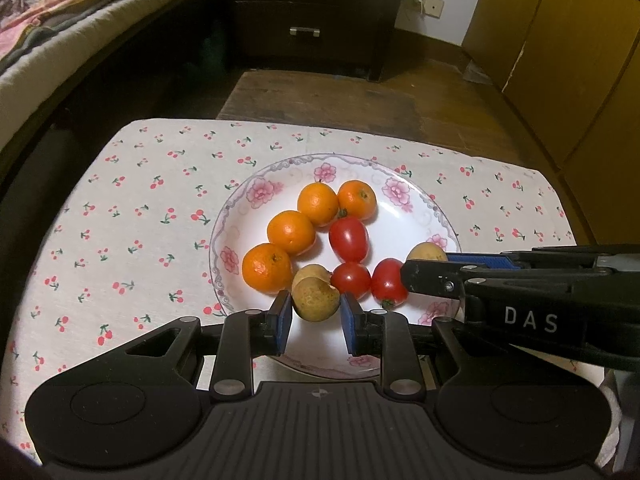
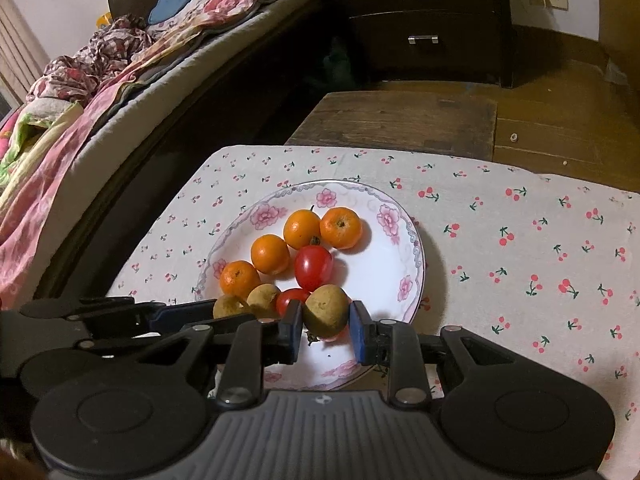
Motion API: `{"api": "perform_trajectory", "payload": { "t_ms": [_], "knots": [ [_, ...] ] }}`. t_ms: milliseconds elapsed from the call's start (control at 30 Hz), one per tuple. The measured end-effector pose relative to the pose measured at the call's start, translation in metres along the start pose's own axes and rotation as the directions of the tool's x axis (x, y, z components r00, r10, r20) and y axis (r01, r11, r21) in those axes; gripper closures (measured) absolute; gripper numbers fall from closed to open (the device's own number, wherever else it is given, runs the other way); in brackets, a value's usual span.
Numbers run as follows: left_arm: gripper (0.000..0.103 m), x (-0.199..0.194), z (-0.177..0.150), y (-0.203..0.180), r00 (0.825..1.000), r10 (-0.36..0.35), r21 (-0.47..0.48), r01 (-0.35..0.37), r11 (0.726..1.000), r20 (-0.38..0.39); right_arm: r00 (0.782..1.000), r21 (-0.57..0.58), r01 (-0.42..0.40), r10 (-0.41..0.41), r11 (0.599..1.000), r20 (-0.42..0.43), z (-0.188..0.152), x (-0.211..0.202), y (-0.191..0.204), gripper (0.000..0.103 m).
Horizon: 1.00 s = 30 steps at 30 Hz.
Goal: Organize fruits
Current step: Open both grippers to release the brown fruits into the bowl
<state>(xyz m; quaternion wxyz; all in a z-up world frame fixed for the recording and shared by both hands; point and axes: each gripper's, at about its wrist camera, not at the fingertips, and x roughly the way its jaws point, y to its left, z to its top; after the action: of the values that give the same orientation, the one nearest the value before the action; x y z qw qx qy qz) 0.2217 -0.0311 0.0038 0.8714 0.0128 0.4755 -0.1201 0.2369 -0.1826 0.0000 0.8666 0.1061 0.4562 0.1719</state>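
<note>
A white plate with pink flowers (image 1: 404, 194) (image 2: 394, 216) holds several oranges (image 1: 291, 232) (image 2: 270, 254), three red tomatoes (image 1: 349, 239) (image 2: 314, 266) and three brown longans. My left gripper (image 1: 316, 308) is shut on one longan (image 1: 315, 300) at the plate's near edge. A second longan (image 1: 311, 271) (image 2: 262, 298) lies just behind it. From the right, my right gripper (image 1: 436, 266) comes in over the plate. In its own view the right gripper (image 2: 326, 320) is shut on another longan (image 2: 326, 310) (image 1: 426, 251). In that view the left gripper (image 2: 208, 314) enters from the left with its longan (image 2: 226, 306).
The plate sits on a cherry-print cloth (image 1: 132, 216) (image 2: 520, 248) over a small table. Behind it stands a dark wooden stool (image 2: 400, 120). A bed with bedding (image 2: 80, 120) runs along the left, a dark drawer unit (image 1: 304, 12) stands at the back, and yellow cupboards (image 1: 560, 60) are on the right.
</note>
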Motion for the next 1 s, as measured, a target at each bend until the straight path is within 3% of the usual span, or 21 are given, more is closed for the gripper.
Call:
{"api": "perform_trajectory", "payload": {
  "t_ms": [1000],
  "knots": [
    [0.045, -0.015, -0.002, 0.002, 0.999, 0.033, -0.001, -0.033, 0.999, 0.044, 0.999, 0.014, 0.035, -0.036, 0.999, 0.035, -0.005, -0.015, 0.001, 0.071]
  ]
}}
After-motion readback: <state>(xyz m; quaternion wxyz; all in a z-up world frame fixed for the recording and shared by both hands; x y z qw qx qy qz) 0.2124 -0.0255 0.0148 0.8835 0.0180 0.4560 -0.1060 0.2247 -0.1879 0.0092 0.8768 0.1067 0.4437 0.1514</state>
